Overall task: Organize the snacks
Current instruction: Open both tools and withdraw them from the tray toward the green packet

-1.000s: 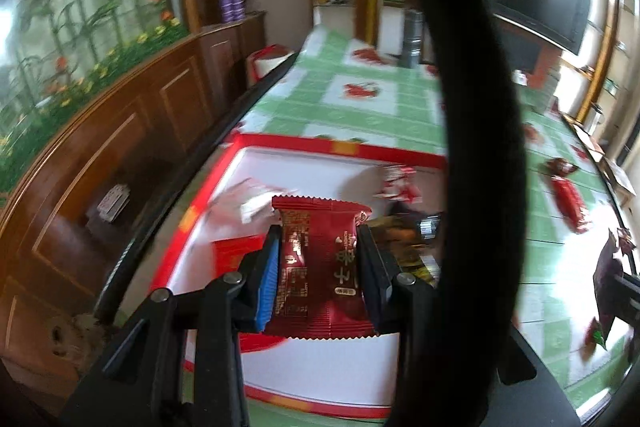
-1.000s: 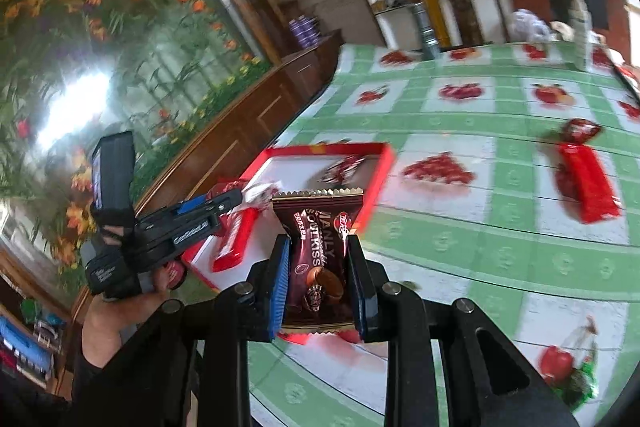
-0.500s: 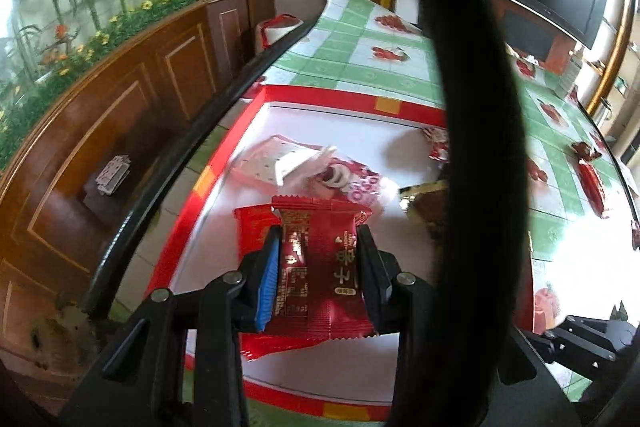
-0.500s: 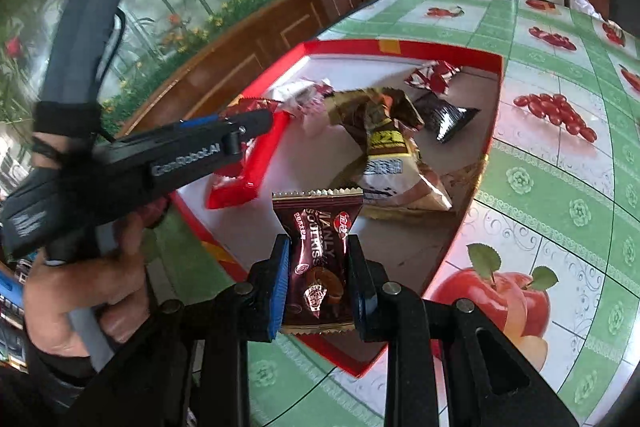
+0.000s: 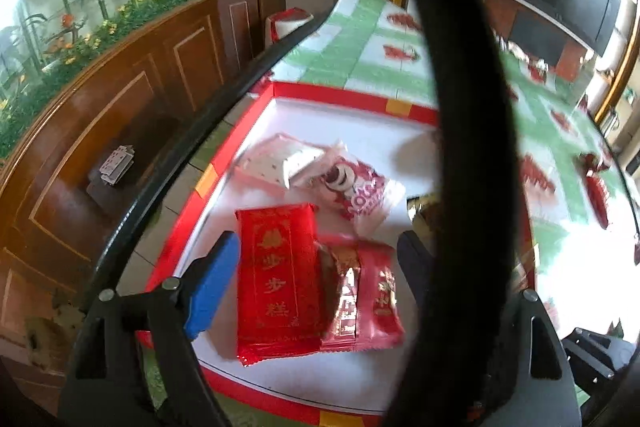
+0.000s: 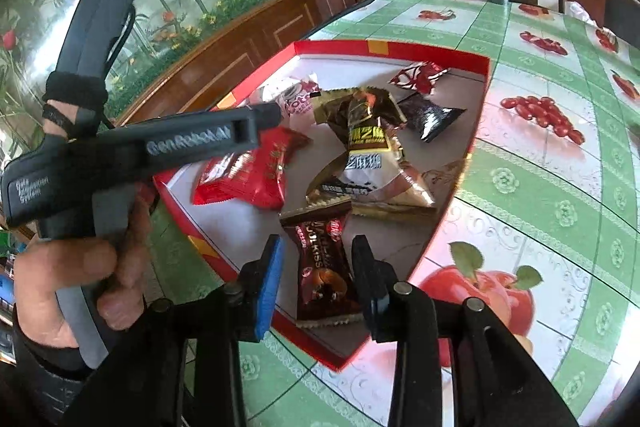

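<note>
Both hands are letting snacks go into the red tray (image 6: 460, 57) on the green tablecloth (image 6: 560, 187). To do this well, I think each hand should open its fingers wide first, then lift straight up, so no wrapper sticks to a pad and gets pulled out again.

Closest in the right view, the right gripper (image 6: 316, 279) has just been opening. Its fingers stand a little apart, and the brown chocolate packet (image 6: 324, 275) lies between them on the tray floor, near the front corner. The pads look just clear of the wrapper, so it is not squeezed.

In the left view, the left gripper (image 5: 316, 283) has just been opening too, and it is wide apart now. The small red packet (image 5: 360, 299) lies between the fingers, leaning on a bigger red packet (image 5: 280, 279) with gold writing. Nothing is held.

Farther in, there are a pink and white packet (image 5: 360, 191), a gold and white packet (image 6: 368, 155), a black packet (image 6: 432, 117) and a small red and white one (image 6: 418, 77).

Far off on the cloth, one red snack (image 5: 598, 193) still waits outside the tray.
</note>
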